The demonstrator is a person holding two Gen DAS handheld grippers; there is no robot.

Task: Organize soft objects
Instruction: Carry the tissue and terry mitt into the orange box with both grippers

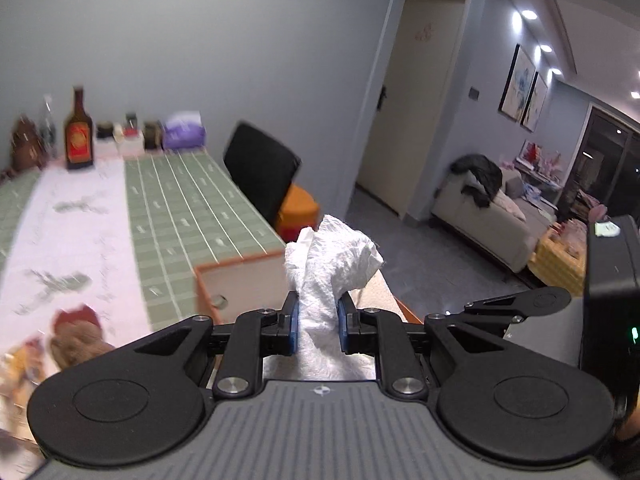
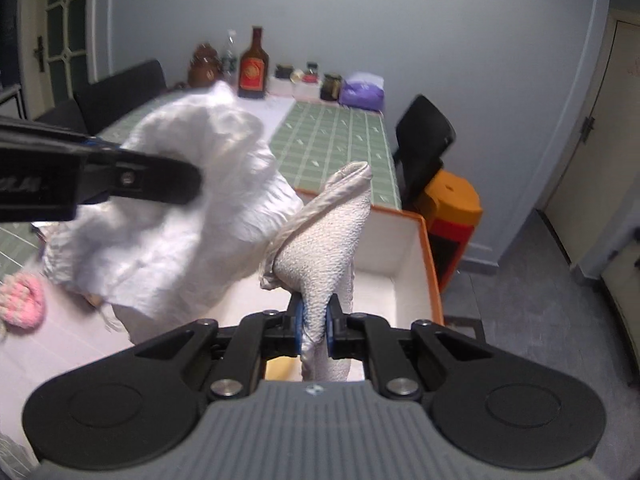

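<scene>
Left gripper (image 1: pixel 318 320): jaws clamped on a crumpled white cloth (image 1: pixel 332 256), held above the table's near corner. Right gripper (image 2: pixel 315 330): jaws clamped on a textured beige cloth (image 2: pixel 332 240), raised over an orange-rimmed white box (image 2: pixel 420 240) at the table (image 2: pixel 340 136) edge. Pink knitted item (image 2: pixel 20 304): on the tabletop, left side.
</scene>
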